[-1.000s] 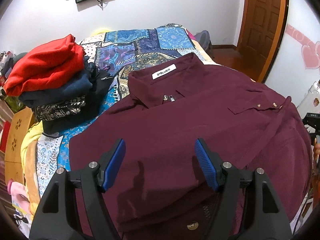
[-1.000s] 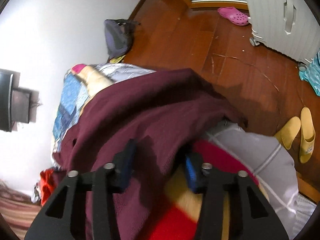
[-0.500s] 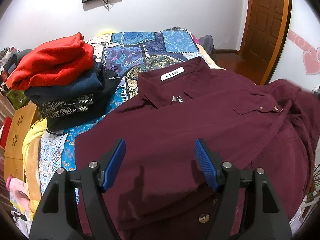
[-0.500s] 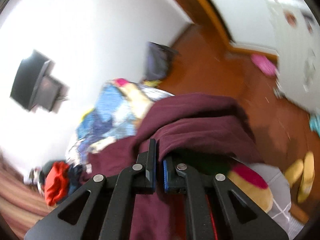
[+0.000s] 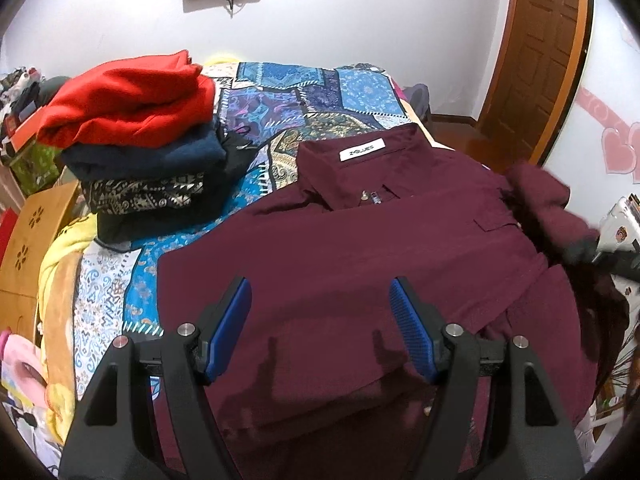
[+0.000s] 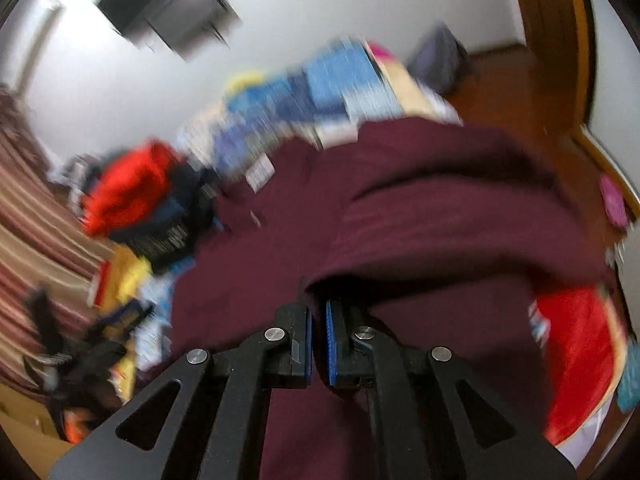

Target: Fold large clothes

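While our right claw (image 6: 318, 344) is clamped on a fold of the maroon button-up cotton shirt (image 5: 360, 264) spread mid-frame on the patchwork bed (image 5: 304, 100) | left claw (image 5: 320, 328) apart above it | risk: thin pinch slips, sleeve drops bunched.
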The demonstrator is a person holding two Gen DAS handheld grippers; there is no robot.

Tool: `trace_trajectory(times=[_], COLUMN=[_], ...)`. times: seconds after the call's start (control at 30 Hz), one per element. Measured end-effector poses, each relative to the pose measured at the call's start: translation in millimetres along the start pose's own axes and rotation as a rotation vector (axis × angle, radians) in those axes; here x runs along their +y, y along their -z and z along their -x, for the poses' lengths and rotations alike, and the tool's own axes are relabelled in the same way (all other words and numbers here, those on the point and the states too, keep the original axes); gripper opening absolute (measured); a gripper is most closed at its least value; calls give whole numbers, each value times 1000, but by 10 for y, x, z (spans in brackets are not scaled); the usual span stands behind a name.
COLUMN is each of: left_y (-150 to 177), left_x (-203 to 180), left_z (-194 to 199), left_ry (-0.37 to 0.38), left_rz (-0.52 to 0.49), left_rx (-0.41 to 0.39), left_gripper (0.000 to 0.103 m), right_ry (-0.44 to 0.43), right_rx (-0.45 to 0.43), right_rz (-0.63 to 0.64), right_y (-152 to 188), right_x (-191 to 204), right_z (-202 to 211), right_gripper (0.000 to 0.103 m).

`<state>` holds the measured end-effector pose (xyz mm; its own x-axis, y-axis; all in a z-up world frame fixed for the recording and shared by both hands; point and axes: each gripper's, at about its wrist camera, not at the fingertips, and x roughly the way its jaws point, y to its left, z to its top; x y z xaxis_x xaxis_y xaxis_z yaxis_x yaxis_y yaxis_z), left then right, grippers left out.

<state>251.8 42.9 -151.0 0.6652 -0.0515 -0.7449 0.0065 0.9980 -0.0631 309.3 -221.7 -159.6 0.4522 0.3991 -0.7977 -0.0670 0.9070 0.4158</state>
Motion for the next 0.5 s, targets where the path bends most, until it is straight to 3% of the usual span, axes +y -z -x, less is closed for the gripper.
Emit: trace_trajectory(times=[0.17, 0.27, 0.37, 0.5], left_y=[46, 41, 41, 22], left_x=[32, 21, -24, -106], left_z=[4, -11, -8, -8], left_ry=[-16, -18, -16, -26], left_rz=[-2, -1, -7, -35], left_rx=[9, 13, 14, 12], left_gripper=[71, 71, 71, 71], right_ry=[24, -17, -4, 0], right_rx=[17, 10, -43, -126], right_rz=[0, 9, 25, 12], right_y=[-6, -33, -15, -21], right_x=[-5, 9, -13, -141], right_z=[73, 224, 450, 703], right_gripper=[12, 27, 41, 44])
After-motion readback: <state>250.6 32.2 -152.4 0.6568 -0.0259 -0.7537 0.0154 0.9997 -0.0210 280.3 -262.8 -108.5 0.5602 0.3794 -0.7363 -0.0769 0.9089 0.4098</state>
